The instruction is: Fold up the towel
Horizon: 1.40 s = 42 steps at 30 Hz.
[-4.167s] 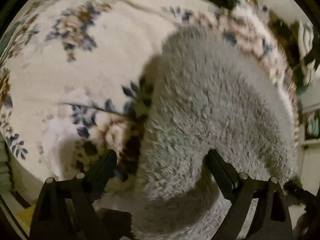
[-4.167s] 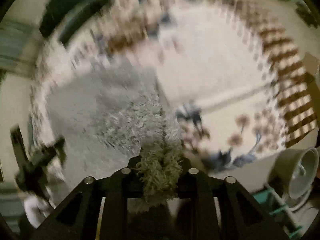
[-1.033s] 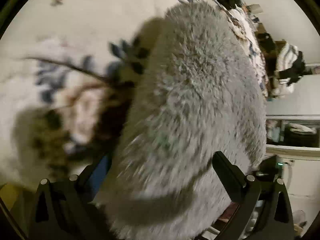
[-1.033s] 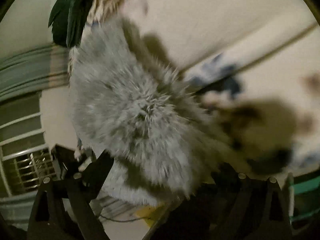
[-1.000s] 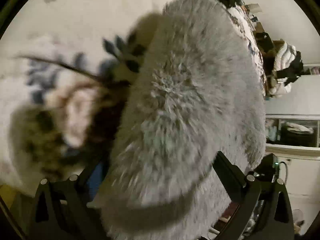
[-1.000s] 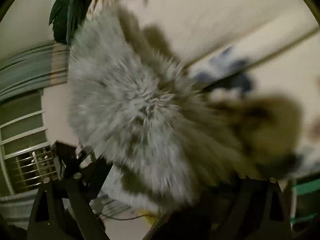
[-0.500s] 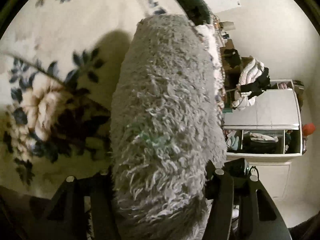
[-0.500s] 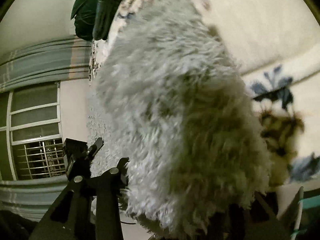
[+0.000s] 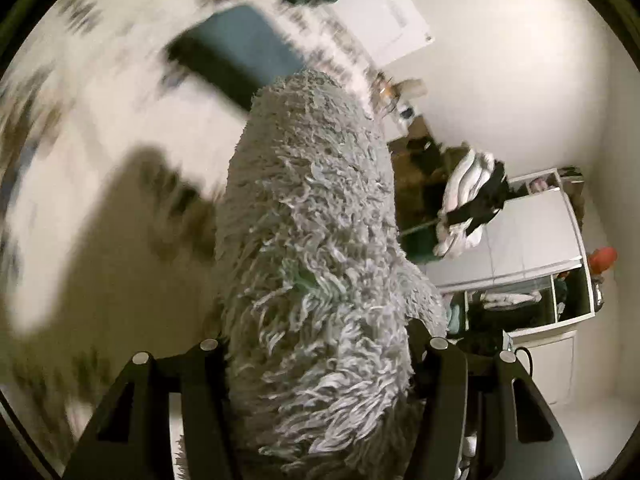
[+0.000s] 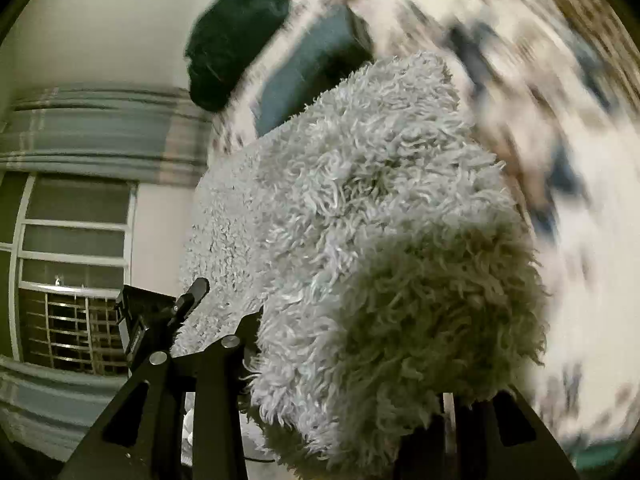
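- Gripping a shaggy grey towel point(image 9: 316, 248), the left gripper point(image 9: 320, 364) had its two black fingers pinched onto the thick pile, which bulged up between them and filled the middle of the left wrist view.
- The right gripper point(image 10: 344, 364) likewise had its fingers clamped on the towel point(image 10: 376, 216); one finger showed clearly, the other was mostly buried under pile.
- The towel was lifted off the surface, held at two points, its body hanging away from both cameras toward the bed.
- As a judgement, the fold was mid-way: an edge appeared to be carried over, but no finished fold lay flat, and laying down and squaring up were left to do.
- The surface below was a cream bedspread point(image 9: 100, 128) with a dark floral print, blurred by motion, under a large shadow.
- A dark blue-grey rectangular thing point(image 9: 232, 56) and a dark green pillow-like shape point(image 10: 236, 36) lay at the far end.
- Beyond were pale walls, a white cabinet point(image 9: 532, 232) with open compartments, draped clothes point(image 9: 468, 208), and a barred window point(image 10: 68, 280).
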Tool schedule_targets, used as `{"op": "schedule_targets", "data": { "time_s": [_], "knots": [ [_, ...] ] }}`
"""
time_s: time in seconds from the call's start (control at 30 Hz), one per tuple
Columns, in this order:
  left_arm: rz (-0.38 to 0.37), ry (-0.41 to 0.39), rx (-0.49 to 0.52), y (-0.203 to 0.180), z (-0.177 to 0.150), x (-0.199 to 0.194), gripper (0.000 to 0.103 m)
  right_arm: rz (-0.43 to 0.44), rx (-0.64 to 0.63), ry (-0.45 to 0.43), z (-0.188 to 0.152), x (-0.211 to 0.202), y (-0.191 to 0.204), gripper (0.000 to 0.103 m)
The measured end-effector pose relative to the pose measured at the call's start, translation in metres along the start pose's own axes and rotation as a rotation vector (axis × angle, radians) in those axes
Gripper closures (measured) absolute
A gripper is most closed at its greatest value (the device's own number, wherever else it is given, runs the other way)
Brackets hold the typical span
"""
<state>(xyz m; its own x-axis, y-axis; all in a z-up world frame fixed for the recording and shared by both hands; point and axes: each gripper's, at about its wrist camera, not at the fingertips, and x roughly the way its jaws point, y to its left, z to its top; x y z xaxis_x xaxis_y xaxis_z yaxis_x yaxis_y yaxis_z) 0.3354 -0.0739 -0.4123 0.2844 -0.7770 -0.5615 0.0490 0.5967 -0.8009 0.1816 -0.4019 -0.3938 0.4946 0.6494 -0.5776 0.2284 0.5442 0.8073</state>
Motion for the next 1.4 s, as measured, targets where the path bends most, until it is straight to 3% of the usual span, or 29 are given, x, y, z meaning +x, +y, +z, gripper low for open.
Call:
{"op": "schedule_targets", "data": {
  "time_s": [0.13, 0.33, 0.4, 0.6, 0.7, 0.83, 0.9, 0.97, 1.0, 1.03, 1.07, 1.17, 1.27, 1.4],
  "knots": [
    [-0.023, -0.046, 0.061, -0.011, 0.109, 0.026, 0.049, 0.021, -0.043, -0.086, 0.103, 0.028, 0.047, 0.063],
    [-0.017, -0.075, 0.107, 0.009, 0.25, 0.072, 0.049, 0.031, -0.074, -0.151, 0.245, 0.103, 0.096, 0.063],
    [-0.009, -0.073, 0.103, 0.034, 0.279, 0.081, 0.049, 0.015, -0.089, -0.15, 0.291, 0.137, 0.105, 0.063],
    [0.043, -0.014, 0.017, 0.097, 0.327, 0.134, 0.049, -0.063, -0.081, -0.099, 0.349, 0.218, 0.098, 0.063],
    [0.045, 0.014, -0.006, 0.11, 0.326, 0.14, 0.047, -0.092, -0.069, -0.074, 0.35, 0.229, 0.086, 0.063],
    [0.09, 0.054, -0.011, 0.105, 0.321, 0.136, 0.044, -0.173, -0.063, -0.026, 0.353, 0.233, 0.09, 0.045],
    [0.158, 0.055, 0.006, 0.098, 0.323, 0.128, 0.044, -0.257, -0.081, -0.039, 0.35, 0.227, 0.099, 0.034],
    [0.256, 0.033, 0.087, 0.075, 0.314, 0.115, 0.032, -0.371, -0.145, -0.074, 0.335, 0.218, 0.115, 0.024],
    [0.34, 0.018, 0.154, 0.062, 0.309, 0.109, 0.028, -0.435, -0.173, -0.091, 0.329, 0.214, 0.125, 0.019],
    [0.401, 0.001, 0.205, 0.051, 0.305, 0.104, 0.025, -0.496, -0.196, -0.107, 0.323, 0.21, 0.132, 0.019],
    [0.435, -0.011, 0.237, 0.043, 0.302, 0.1, 0.022, -0.555, -0.218, -0.126, 0.314, 0.206, 0.141, 0.018],
    [0.546, -0.053, 0.337, 0.012, 0.285, 0.085, 0.014, -0.705, -0.269, -0.186, 0.292, 0.197, 0.161, 0.001],
    [0.619, -0.092, 0.403, -0.013, 0.271, 0.071, 0.005, -0.837, -0.316, -0.271, 0.267, 0.18, 0.183, 0.001],
    [0.689, -0.141, 0.471, -0.044, 0.251, 0.048, 0.004, -0.897, -0.311, -0.362, 0.239, 0.15, 0.206, 0.0]
  ]
}}
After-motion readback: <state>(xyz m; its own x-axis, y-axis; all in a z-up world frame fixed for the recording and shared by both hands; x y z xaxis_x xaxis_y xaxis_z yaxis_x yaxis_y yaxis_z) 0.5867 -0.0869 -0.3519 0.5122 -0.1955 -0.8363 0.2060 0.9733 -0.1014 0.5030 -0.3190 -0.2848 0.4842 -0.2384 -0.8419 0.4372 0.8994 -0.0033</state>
